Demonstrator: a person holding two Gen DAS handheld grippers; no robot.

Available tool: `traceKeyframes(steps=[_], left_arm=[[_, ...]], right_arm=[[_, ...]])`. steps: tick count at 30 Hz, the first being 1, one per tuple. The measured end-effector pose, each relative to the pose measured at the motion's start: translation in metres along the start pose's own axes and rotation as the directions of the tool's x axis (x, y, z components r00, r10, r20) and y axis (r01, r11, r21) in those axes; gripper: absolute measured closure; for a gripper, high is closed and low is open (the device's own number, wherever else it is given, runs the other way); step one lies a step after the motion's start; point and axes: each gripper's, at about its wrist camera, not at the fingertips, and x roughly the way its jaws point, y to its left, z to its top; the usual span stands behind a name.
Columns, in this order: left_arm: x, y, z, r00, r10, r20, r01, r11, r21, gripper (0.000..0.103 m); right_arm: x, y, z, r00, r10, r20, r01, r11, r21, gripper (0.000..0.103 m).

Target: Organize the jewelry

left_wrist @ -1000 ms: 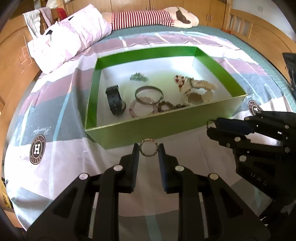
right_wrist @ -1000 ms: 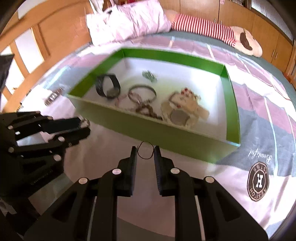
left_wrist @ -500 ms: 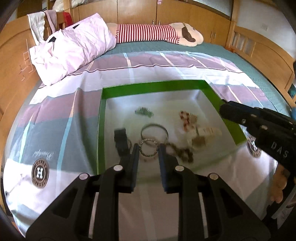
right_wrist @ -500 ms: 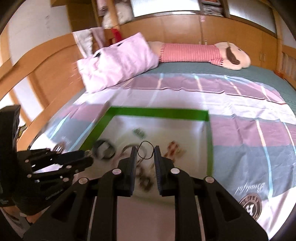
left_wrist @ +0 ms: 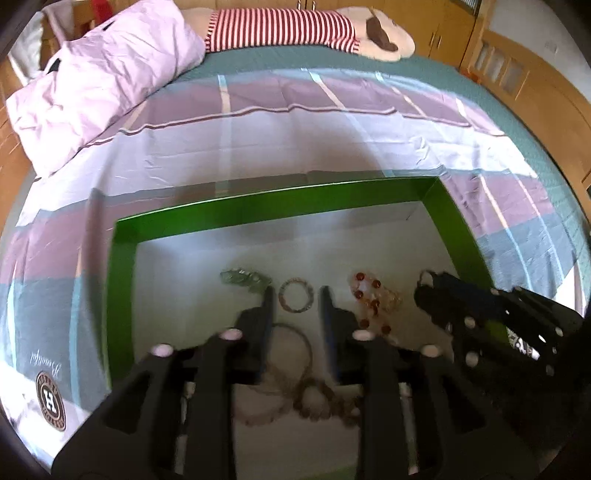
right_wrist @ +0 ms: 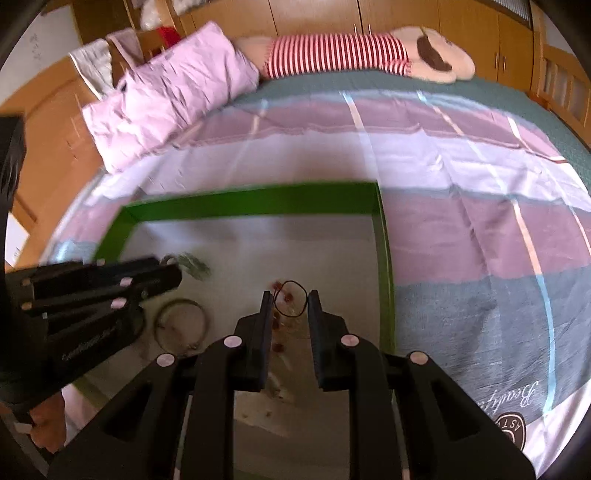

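Beaded ring [left_wrist: 296, 295] between the left gripper [left_wrist: 295, 301] jaws, above the white floor of the green box [left_wrist: 258, 210]. Jaws opening; gaps visible on both sides of the ring, so no pinch now. Judgement: ring released or falling, meant to join the rest in the box.

Thin black loop [right_wrist: 291, 298] between the right gripper [right_wrist: 290, 306] jaws, also over the box interior, near its right wall. Jaws opening, spread only partly. Loop close to both pads; contact cannot be told from this view. Judgement: same drop step, slightly behind the left.

Both grippers angled down into the box, side by side, apart. Likely reason: release straight over the floor, clear of the walls.

Already in the box: green trinket [left_wrist: 242, 277] just left of the left jaws, red-beaded piece [left_wrist: 371, 299] just right of them, bangle [right_wrist: 181, 325] and bead bracelets [left_wrist: 314, 400] lower, partly hidden behind the fingers. Motion blur on these; detail poor.

Box on a striped sheet [left_wrist: 332, 147] on a bed. Pink pillow [left_wrist: 99, 81] and striped plush [left_wrist: 295, 26] at the far end.
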Motion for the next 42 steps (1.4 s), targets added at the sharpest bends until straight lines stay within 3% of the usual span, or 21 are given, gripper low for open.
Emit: traceKeyframes(steps=[1, 4, 7, 11, 14, 17, 20, 26, 42], left_arm=[[0.002, 0.001, 0.001, 1.000, 0.000, -0.008, -0.001, 1.000, -0.003, 0.048], [-0.011, 0.008, -0.004, 1.000, 0.001, 0.002, -0.001, 1.000, -0.025, 0.047], [-0.041, 0.021, -0.020, 0.999, 0.038, 0.021, -0.038, 0.999, -0.019, 0.031], [-0.095, 0.031, -0.067, 0.990, 0.105, 0.090, -0.106, 0.994, 0.010, 0.013], [-0.112, 0.042, -0.099, 0.985, 0.126, 0.115, -0.127, 0.992, 0.003, 0.004], [-0.111, 0.056, -0.110, 0.981, 0.149, 0.125, -0.139, 0.987, -0.083, 0.004], [-0.107, 0.062, -0.110, 0.987, 0.137, 0.081, -0.128, 0.985, -0.113, 0.004], [-0.109, 0.064, -0.109, 0.989, 0.122, 0.081, -0.112, 0.988, -0.109, 0.002], [-0.112, 0.061, -0.107, 0.986, 0.139, 0.091, -0.130, 0.986, -0.100, 0.002]], right_arm=[[-0.002, -0.001, 0.000, 1.000, -0.001, 0.006, 0.001, 1.000, 0.002, 0.069], [-0.023, -0.001, 0.003, 1.000, 0.009, 0.029, -0.010, 0.999, 0.034, 0.044], [-0.054, 0.011, -0.002, 0.997, -0.009, 0.074, 0.007, 1.000, 0.024, 0.020], [-0.083, 0.025, -0.024, 0.995, 0.011, 0.100, -0.009, 1.000, -0.021, 0.002], [-0.087, 0.035, -0.040, 0.997, 0.007, 0.071, -0.004, 0.999, -0.041, 0.001], [-0.090, 0.041, -0.046, 0.995, 0.009, 0.098, -0.005, 0.999, -0.036, 0.001], [-0.094, 0.051, -0.046, 0.993, 0.001, 0.116, 0.007, 0.998, -0.068, 0.001], [-0.095, 0.067, -0.048, 0.985, -0.045, 0.167, 0.067, 0.989, -0.131, 0.001], [-0.096, 0.075, -0.053, 0.985, -0.036, 0.170, 0.062, 0.987, -0.148, 0.001]])
